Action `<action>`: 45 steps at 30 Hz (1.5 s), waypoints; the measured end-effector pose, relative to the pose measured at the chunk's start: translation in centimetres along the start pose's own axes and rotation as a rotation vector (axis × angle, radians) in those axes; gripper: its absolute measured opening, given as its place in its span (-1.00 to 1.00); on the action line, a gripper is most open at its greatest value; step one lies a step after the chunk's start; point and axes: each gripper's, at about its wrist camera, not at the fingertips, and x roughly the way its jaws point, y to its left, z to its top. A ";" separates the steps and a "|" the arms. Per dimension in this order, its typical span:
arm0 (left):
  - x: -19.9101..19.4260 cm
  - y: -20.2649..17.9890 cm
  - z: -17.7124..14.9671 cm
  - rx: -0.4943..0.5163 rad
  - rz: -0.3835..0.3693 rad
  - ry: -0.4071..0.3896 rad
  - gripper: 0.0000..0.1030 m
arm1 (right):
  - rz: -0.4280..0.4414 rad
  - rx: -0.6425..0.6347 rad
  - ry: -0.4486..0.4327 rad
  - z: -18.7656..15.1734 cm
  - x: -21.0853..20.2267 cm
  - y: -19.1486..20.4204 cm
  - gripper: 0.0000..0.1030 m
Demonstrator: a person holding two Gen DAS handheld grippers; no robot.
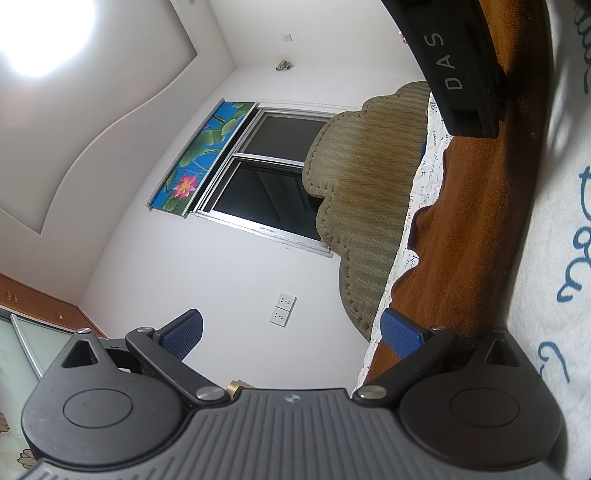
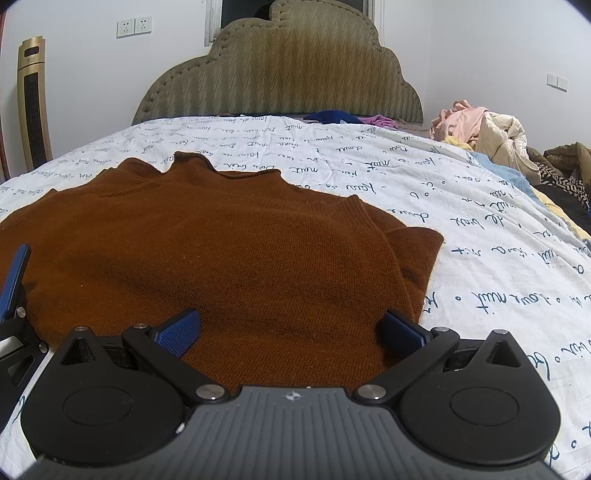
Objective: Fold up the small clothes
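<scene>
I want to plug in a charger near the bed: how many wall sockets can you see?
2, side by side on the white wall: the left socket and the right socket, between the gold tower fan and the headboard. Others may be hidden.

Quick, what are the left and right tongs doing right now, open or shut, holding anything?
Left tongs: open, holding nothing, tipped sideways beside the brown sweater.
Right tongs: open, holding nothing, over the sweater.

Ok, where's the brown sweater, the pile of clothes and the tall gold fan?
brown sweater [image 2: 229, 251], right wrist view, middle of its body.
pile of clothes [image 2: 480, 129], right wrist view, pink and cream heap.
tall gold fan [image 2: 33, 103], right wrist view, front grille.
</scene>
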 end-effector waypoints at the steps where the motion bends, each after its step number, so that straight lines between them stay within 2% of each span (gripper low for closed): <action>1: 0.0 0.0 0.0 0.000 0.000 0.000 1.00 | 0.000 0.000 0.000 0.0 0.0 0.0 1.00; 14: -0.2 1.2 0.6 0.013 -0.006 -0.015 1.00 | -0.001 -0.001 0.001 0.0 0.0 0.0 1.00; 16: -0.4 1.7 0.3 -0.018 -0.022 -0.015 1.00 | -0.004 -0.006 0.003 0.0 0.0 0.1 1.00; 17: -0.1 2.4 0.1 -0.052 -0.052 -0.007 1.00 | -0.004 -0.010 0.005 0.0 0.0 0.1 1.00; 19: 1.2 4.7 -0.6 -0.151 -0.160 0.058 1.00 | 0.006 -0.010 0.004 0.1 -0.1 0.0 1.00; 21: 3.5 7.9 -1.8 -0.297 -0.283 0.146 1.00 | 0.014 -0.008 -0.003 0.3 -0.4 -0.1 1.00; 23: 6.3 11.4 -3.4 -0.443 -0.360 0.216 1.00 | 0.019 0.011 -0.024 0.9 -1.1 0.2 1.00; 25: 8.7 14.5 -5.3 -0.579 -0.438 0.258 1.00 | 0.064 0.020 -0.052 1.6 -2.0 0.8 1.00; 28: 12.5 17.5 -7.9 -0.729 -0.588 0.362 1.00 | 0.109 -0.048 -0.097 2.8 -3.2 3.3 1.00; 32: 16.6 19.3 -11.4 -0.938 -0.764 0.489 1.00 | 0.154 -0.161 -0.142 4.1 -4.2 7.2 1.00; 35: 18.8 19.1 -13.0 -1.002 -0.795 0.561 1.00 | 0.179 -0.225 -0.150 5.0 -4.3 10.0 1.00; 39: 20.8 17.7 -13.5 -0.942 -0.743 0.614 1.00 | 0.188 -0.312 -0.154 5.2 -4.5 13.4 1.00; 45: 23.5 15.5 -14.5 -0.931 -0.792 0.690 1.00 | 0.171 -0.471 -0.185 3.7 -5.4 18.3 1.00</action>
